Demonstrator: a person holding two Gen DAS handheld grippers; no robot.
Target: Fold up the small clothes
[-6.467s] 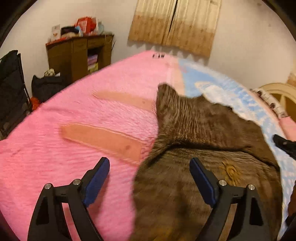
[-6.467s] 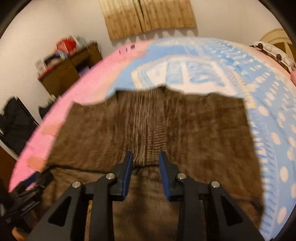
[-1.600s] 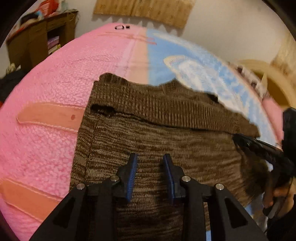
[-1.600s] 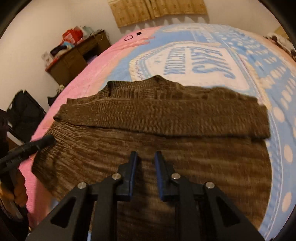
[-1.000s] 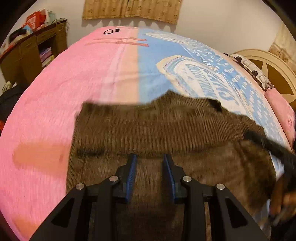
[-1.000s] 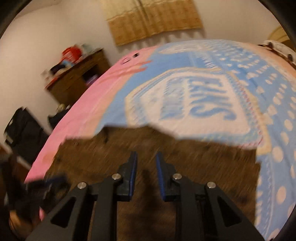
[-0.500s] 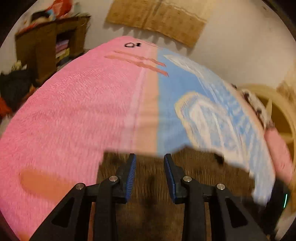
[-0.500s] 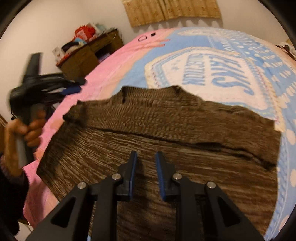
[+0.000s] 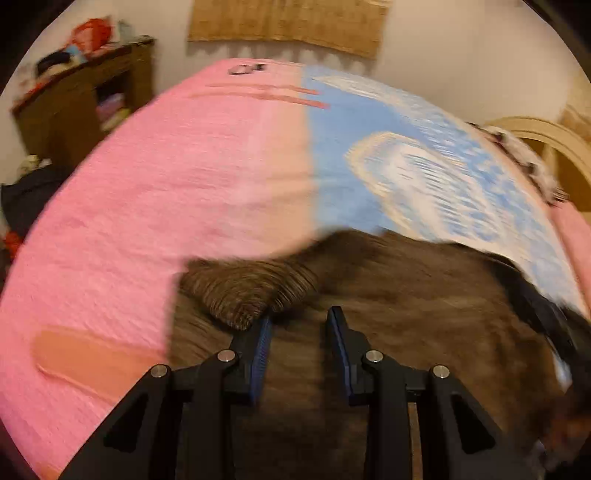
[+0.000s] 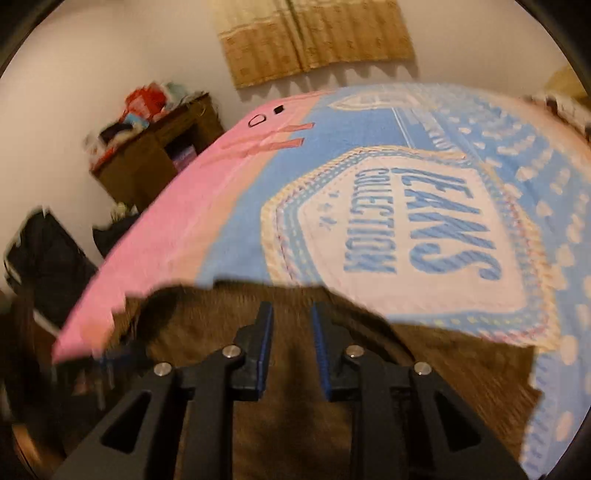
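A home bedroom is showing here — a pink-and-blue bedspread (image 10: 229, 206) is covering a bed, a cluttered wooden shelf unit (image 10: 147, 155) standing at ten o'clock, curtain (image 10: 314, 33) hanging at twelve.

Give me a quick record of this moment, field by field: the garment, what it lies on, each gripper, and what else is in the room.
garment: brown knit sweater, partly folded, one bunched corner raised near the left gripper
surface: bed cover, pink on one side, blue with a "JEANS COLLECTION" badge on the other
left gripper: over the sweater, jaws apart with nothing between them
right gripper: over the sweater, jaws narrowly apart with nothing between them
room: wooden cabinet with clutter on top; tan curtain
image quality: both views motion-blurred
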